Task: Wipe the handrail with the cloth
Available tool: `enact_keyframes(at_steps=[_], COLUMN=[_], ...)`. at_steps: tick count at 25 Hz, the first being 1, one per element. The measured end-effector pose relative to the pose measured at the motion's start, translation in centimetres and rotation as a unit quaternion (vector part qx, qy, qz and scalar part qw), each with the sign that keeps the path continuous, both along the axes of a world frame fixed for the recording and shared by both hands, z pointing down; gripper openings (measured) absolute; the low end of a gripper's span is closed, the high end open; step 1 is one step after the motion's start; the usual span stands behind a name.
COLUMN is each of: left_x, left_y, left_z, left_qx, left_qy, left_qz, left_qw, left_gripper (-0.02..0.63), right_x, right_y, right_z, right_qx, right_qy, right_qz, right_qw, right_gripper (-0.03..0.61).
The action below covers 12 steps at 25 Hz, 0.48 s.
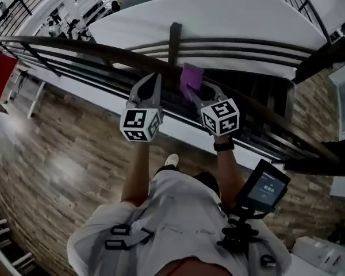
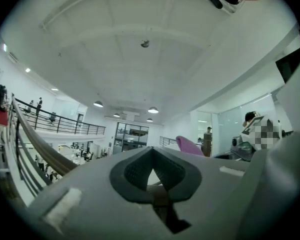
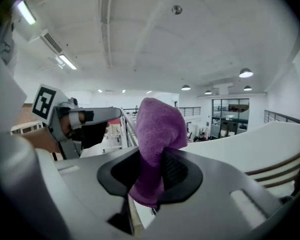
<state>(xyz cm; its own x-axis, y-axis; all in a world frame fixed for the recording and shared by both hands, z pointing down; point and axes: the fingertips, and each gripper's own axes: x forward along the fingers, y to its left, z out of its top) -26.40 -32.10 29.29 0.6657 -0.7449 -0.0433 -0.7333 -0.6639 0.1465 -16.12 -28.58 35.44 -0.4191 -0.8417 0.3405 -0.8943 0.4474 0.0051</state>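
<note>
A dark handrail point(image 1: 103, 49) curves from upper left to right across the head view, above several thinner bars. My right gripper point(image 1: 195, 92) reaches over it, shut on a purple cloth point(image 1: 191, 75) that bunches up out of the jaws just above the rail. In the right gripper view the cloth point(image 3: 157, 134) stands up between the dark pads of that gripper point(image 3: 152, 176). My left gripper point(image 1: 155, 78) is beside it to the left, also over the rail, shut with nothing in it. In its own view the left gripper point(image 2: 150, 156) has its pads meeting, and the cloth point(image 2: 189, 145) shows to the right.
A vertical post point(image 1: 175, 39) joins the rail just behind the grippers. Beyond the railing is a white curved ledge point(image 1: 218, 22) and a drop to a lower floor. Wooden flooring point(image 1: 63, 154) lies under me. A screen device point(image 1: 267, 188) hangs at my right hip.
</note>
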Motion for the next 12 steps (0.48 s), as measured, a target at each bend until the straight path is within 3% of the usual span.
enact_keyframes(at_steps=[5, 12], left_x=[-2.6, -5.3], left_y=[-2.1, 0.2], left_z=[1.4, 2.8], left_qx=[-0.018, -0.04], left_qy=[-0.012, -0.021], left_qz=[-0.083, -0.179], left_qw=[0.9963, 0.9828], left_gripper=[0.0, 0.0], right_x=[-3.9, -8.1], right_y=[-8.7, -16.6], right_z=[1.8, 4.9], right_qx=[-0.082, -0.239], right_qy=[0.023, 0.012], right_qz=[-0.117, -0.16], right_qw=[0.989, 0.958], right_gripper=[0.103, 0.101])
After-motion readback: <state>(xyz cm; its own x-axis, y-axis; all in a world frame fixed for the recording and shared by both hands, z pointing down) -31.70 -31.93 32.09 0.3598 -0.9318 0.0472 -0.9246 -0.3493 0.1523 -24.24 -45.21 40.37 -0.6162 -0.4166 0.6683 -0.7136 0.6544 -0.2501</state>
